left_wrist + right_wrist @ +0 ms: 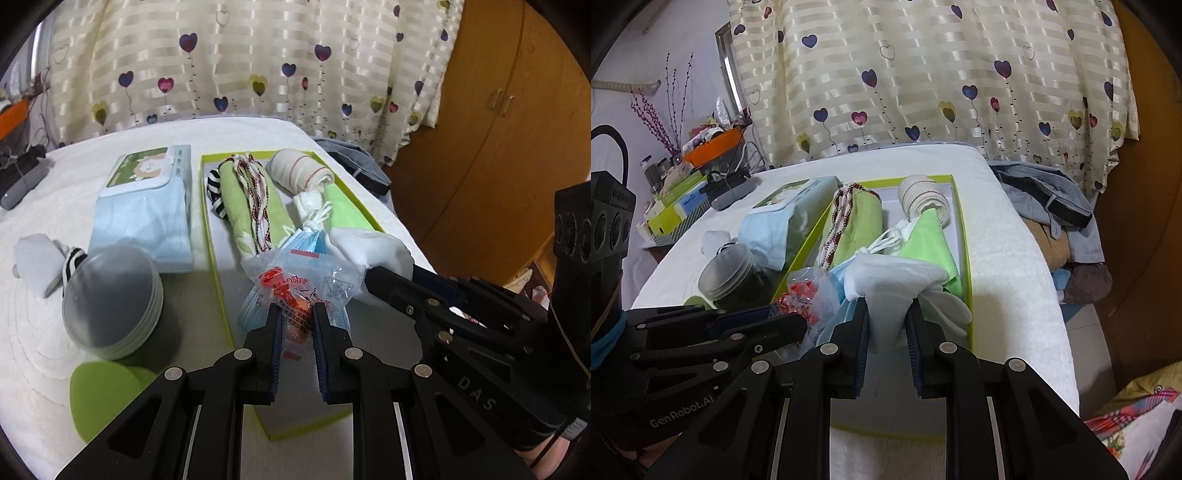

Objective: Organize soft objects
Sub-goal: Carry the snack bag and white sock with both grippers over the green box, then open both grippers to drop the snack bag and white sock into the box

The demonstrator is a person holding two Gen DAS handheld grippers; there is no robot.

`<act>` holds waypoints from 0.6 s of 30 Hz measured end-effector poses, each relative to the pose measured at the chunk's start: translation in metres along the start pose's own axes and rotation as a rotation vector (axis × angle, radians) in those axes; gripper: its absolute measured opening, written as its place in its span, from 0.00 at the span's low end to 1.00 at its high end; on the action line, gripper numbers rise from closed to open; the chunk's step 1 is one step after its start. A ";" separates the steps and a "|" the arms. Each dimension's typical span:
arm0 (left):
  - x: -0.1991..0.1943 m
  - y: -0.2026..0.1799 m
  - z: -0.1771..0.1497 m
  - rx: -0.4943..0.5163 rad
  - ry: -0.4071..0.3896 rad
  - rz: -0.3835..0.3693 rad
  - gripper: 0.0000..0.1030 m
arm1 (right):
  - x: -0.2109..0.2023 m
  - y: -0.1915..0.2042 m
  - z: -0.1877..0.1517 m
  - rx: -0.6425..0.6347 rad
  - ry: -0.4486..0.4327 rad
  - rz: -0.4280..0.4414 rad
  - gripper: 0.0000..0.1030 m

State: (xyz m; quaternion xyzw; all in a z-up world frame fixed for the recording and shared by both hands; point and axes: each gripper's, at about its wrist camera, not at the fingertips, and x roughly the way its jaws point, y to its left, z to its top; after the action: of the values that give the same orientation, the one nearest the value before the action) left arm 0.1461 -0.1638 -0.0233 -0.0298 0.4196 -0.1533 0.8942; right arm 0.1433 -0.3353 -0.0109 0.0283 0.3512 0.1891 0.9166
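Both tongs (295, 317) (886, 314) hide part of their soft loads.

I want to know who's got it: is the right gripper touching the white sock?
Touching. The right wrist view shows the right gripper pinching the white sock between both pads.

Home bedroom indicated: heart-print curtain (236, 66), wooden wardrobe (517, 110), white towel-covered bench (1008, 236), cluttered side shelf (683, 177).
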 end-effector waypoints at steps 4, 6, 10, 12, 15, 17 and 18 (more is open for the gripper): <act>0.002 0.000 0.002 -0.004 -0.005 0.007 0.15 | 0.001 -0.005 0.001 0.009 0.006 0.011 0.22; 0.001 0.000 0.002 -0.009 -0.002 -0.006 0.15 | -0.001 -0.003 -0.001 0.002 0.008 0.003 0.23; -0.005 0.000 0.002 -0.006 -0.012 -0.020 0.16 | -0.008 0.001 -0.007 -0.011 0.008 -0.014 0.28; -0.009 -0.002 0.000 0.000 -0.014 -0.032 0.17 | -0.013 0.002 -0.009 -0.010 0.001 -0.017 0.40; -0.016 -0.004 -0.002 0.010 -0.026 -0.039 0.18 | -0.020 0.005 -0.011 -0.014 -0.009 -0.028 0.40; -0.020 -0.004 -0.003 0.011 -0.034 -0.044 0.20 | -0.025 0.006 -0.011 -0.014 -0.016 -0.039 0.40; -0.023 -0.004 -0.004 0.014 -0.038 -0.047 0.20 | -0.028 0.006 -0.012 -0.013 -0.020 -0.044 0.40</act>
State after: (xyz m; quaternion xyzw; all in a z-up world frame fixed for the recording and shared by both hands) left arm 0.1286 -0.1605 -0.0079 -0.0363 0.4005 -0.1767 0.8984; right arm 0.1148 -0.3412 -0.0012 0.0166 0.3415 0.1708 0.9241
